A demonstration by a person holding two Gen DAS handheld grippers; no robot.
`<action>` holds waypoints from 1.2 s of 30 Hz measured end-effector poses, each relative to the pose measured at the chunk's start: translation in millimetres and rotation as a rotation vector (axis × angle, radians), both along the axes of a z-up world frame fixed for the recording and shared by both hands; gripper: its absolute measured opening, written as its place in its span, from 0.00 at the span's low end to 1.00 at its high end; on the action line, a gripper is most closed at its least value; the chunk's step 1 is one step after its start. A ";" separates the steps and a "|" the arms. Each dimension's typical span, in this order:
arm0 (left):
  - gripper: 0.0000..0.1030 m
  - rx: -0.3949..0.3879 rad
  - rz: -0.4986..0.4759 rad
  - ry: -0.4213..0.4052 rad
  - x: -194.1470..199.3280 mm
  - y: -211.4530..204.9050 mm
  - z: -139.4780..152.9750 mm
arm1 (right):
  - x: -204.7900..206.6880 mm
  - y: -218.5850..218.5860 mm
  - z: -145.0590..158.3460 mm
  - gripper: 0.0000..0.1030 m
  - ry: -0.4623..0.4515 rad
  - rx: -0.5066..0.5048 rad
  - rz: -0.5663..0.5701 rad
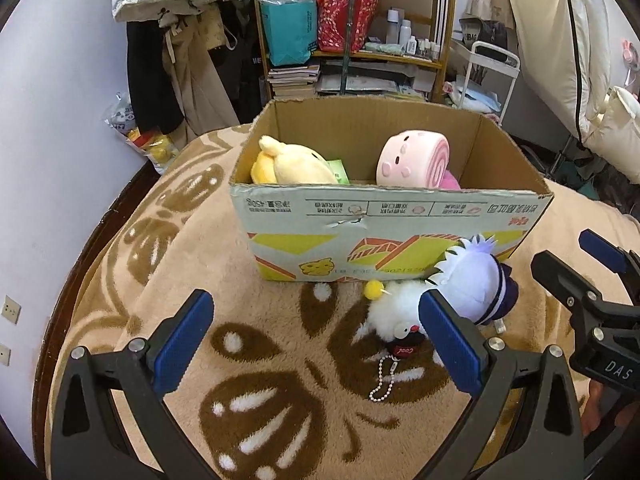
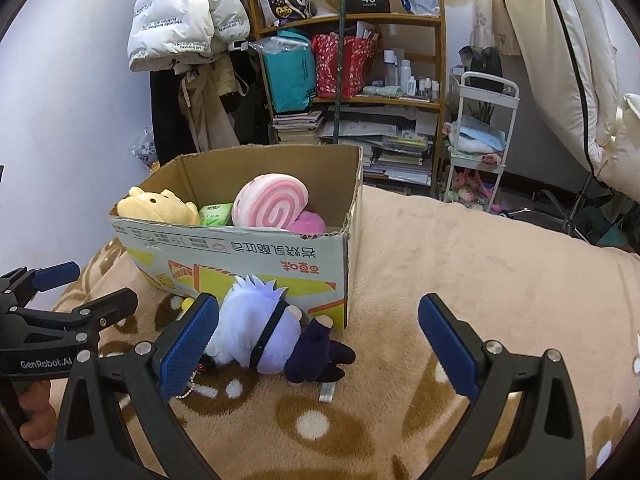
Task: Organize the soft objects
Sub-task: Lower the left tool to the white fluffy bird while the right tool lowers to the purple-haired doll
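Note:
An open cardboard box [image 1: 384, 216] [image 2: 256, 256] stands on the blanket. It holds a yellow bear plush [image 1: 296, 164] [image 2: 160, 208], a green pack [image 2: 216, 214], a pink swirl roll plush [image 1: 412, 160] [image 2: 272, 204] and a magenta plush [image 2: 312, 222]. In front of the box lie a white-haired doll in dark clothes [image 1: 476, 284] [image 2: 272, 332] and a fluffy white keychain toy [image 1: 396, 316] with a bead chain. My left gripper [image 1: 320, 344] is open and empty, the toys by its right finger. My right gripper [image 2: 316, 344] is open and empty, the doll by its left finger.
The patterned beige blanket [image 1: 248, 360] [image 2: 460, 264] covers the bed. Behind stand a cluttered wooden shelf [image 2: 360, 80], hanging coats [image 2: 188, 40] and a white trolley [image 2: 480, 128]. The right gripper shows at the left wrist view's right edge [image 1: 592, 304].

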State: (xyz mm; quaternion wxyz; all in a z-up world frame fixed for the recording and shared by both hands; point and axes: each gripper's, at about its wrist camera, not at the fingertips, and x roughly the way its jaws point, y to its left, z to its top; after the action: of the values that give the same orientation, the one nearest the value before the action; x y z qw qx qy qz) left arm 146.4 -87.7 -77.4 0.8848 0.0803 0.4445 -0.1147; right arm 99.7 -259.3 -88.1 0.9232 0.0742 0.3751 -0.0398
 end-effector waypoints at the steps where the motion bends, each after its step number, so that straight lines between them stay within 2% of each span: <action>1: 0.98 0.004 -0.002 0.004 1.7 -1.3 -2.6 | 2.0 -0.6 -2.2 1.00 0.003 0.008 0.000; 7: 0.98 0.009 -0.038 0.033 8.1 -8.6 -17.5 | 13.0 -2.3 -13.6 1.00 0.021 0.028 0.006; 16: 0.98 -0.045 -0.099 0.092 9.9 -12.3 -37.4 | 24.4 -4.3 -27.0 1.00 0.049 0.080 0.036; 36: 0.98 -0.013 -0.179 0.150 5.1 -37.8 -61.2 | 38.6 -11.9 -52.8 1.00 0.125 0.193 0.052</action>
State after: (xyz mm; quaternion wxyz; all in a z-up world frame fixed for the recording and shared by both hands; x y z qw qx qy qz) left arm 151.5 -125.5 -138.7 0.8358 0.1051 0.4997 -0.2017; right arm 138.3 -271.2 -140.9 0.8872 0.1505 0.4359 0.0160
